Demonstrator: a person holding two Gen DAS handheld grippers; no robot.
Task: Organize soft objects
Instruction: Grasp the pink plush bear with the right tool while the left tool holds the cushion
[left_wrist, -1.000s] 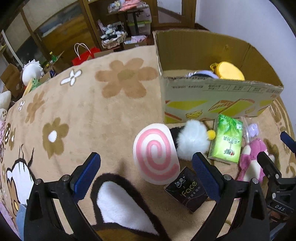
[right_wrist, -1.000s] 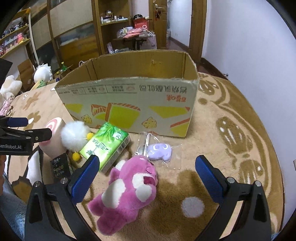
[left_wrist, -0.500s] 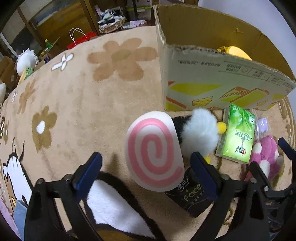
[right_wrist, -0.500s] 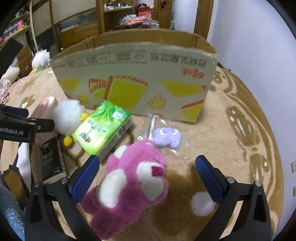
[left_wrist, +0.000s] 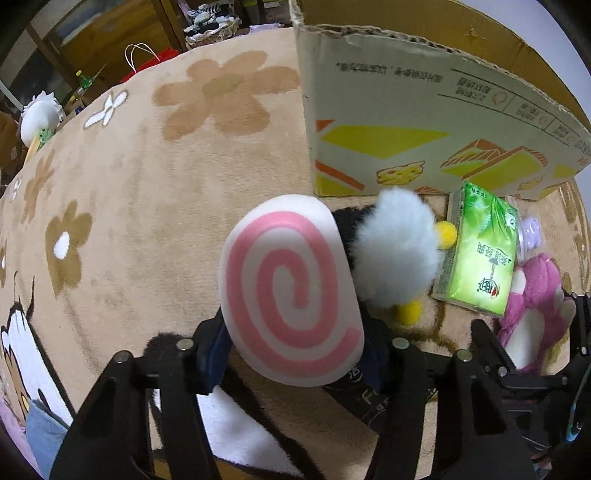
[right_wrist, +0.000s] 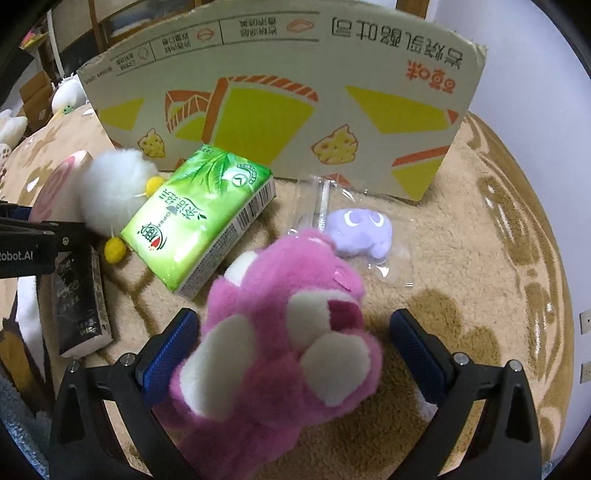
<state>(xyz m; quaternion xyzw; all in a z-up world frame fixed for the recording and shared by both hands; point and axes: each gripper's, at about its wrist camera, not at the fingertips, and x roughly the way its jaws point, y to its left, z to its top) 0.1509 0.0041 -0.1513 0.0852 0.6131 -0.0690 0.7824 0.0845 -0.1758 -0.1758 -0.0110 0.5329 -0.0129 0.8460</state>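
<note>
A round white plush with a pink swirl (left_wrist: 291, 291) sits on the tan rug, and my left gripper (left_wrist: 295, 354) is closing its jaws around it; both blue pads meet its lower sides. A fluffy white plush with yellow pom-poms (left_wrist: 395, 251) leans against it from behind. In the right wrist view a pink bear plush (right_wrist: 280, 350) lies between the fingers of my right gripper (right_wrist: 295, 350), which is open: the left pad is close to the fur, the right pad stands apart. The cardboard box (right_wrist: 277, 74) stands just beyond.
A green tissue pack (right_wrist: 199, 221), a black packet (right_wrist: 79, 302) and a purple toy in a clear bag (right_wrist: 360, 230) lie in front of the box. The flower-patterned rug (left_wrist: 147, 184) stretches left. Bags and shelves stand at the far back.
Both grippers have sunk toward the rug. The left jaws have narrowed from wide open onto the swirl plush. The pink bear now fills the space between the right fingers.
</note>
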